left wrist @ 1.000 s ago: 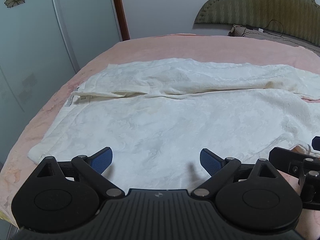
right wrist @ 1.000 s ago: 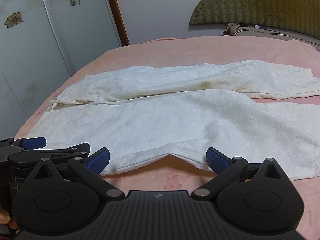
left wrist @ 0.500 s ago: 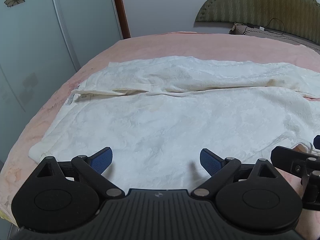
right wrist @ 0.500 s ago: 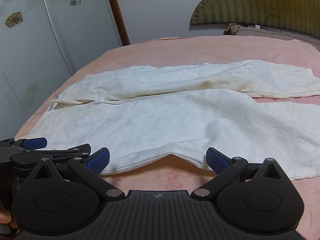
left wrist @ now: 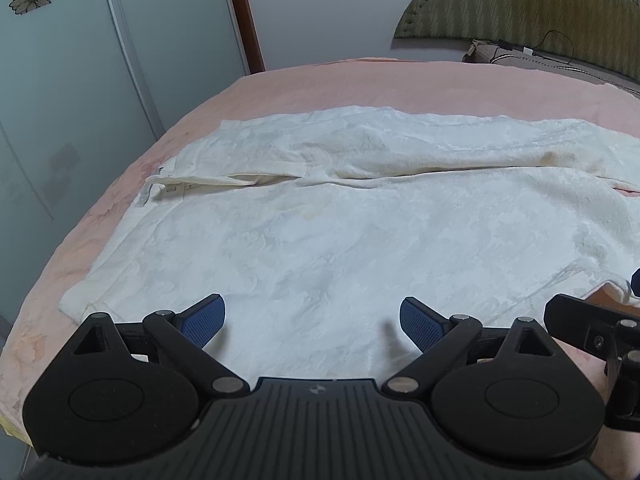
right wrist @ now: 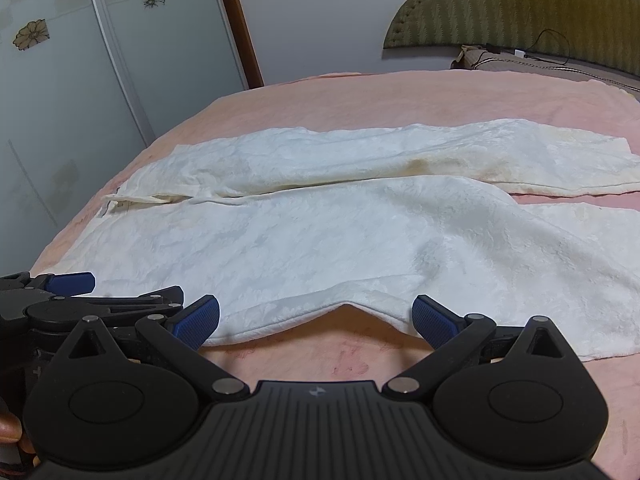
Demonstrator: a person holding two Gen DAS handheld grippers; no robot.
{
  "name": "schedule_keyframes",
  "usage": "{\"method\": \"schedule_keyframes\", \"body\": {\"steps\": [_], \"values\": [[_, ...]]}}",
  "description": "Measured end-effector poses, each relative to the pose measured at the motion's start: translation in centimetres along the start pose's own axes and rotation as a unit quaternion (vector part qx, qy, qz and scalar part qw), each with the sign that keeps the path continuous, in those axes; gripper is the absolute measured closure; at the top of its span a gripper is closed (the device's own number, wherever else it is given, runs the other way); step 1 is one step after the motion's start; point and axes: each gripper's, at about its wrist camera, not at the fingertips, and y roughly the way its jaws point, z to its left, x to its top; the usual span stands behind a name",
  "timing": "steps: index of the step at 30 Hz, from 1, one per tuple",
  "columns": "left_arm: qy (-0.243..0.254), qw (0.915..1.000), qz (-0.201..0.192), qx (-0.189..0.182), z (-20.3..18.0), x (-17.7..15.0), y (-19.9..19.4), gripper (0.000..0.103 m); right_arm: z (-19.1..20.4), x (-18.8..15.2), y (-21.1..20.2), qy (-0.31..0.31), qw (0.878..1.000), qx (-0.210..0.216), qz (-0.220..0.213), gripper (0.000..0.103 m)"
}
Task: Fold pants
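While both grippers gape, pants point(right wrist: 320, 240) lie just ahead.

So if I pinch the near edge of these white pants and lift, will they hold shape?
Probably not. The white pants lie limp and rippled on the pink bedspread, so they should drape. The textured fabric likely grips rather than slides. Both the left gripper and the right gripper are open.
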Motion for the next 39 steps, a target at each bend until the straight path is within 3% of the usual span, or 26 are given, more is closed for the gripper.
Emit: {"method": "schedule_keyframes", "body": {"steps": [12,17,25,28,31,33,34,37,39], "values": [[-0.005,0.9999,-0.008,-0.005,0.2,-0.2,0.0,0.007,-0.1,0.0,0.0,0.004,1.000,0.004,-0.003,0.000],[-0.005,0.9997,-0.022,0.005,0.5,-0.1,0.4,0.007,-0.1,0.4,-0.3,-0.009,1.000,0.005,-0.025,0.000],[-0.016,0.9998,-0.005,0.010,1.6,0.5,2.4,0.007,-0.6,2.6,-0.2,-0.043,0.997,-0.019,-0.067,0.000],[-0.019,0.9996,-0.013,0.014,2.1,0.8,2.8,0.007,-1.1,3.6,-1.5,-0.042,0.989,-0.006,-0.139,0.000],[-0.028,0.9991,-0.028,0.014,2.7,1.6,3.2,0.007,-0.8,3.8,-3.4,-0.092,0.964,-0.006,-0.248,0.000],[-0.040,0.9988,-0.026,0.012,3.2,2.5,3.9,0.007,-0.5,3.3,-2.8,-0.158,0.946,-0.016,-0.284,0.000],[-0.047,0.9985,-0.024,0.011,3.4,3.0,4.4,0.007,-0.4,3.5,-1.6,-0.192,0.944,-0.018,-0.266,0.000],[-0.065,0.9971,-0.031,0.025,4.2,4.2,5.8,0.007,-0.8,5.7,2.8,-0.201,0.969,-0.027,-0.139,0.000],[-0.068,0.9955,-0.043,0.049,4.6,4.7,6.8,0.007,-1.5,7.5,4.6,-0.185,0.975,0.016,-0.122,0.000]]}}
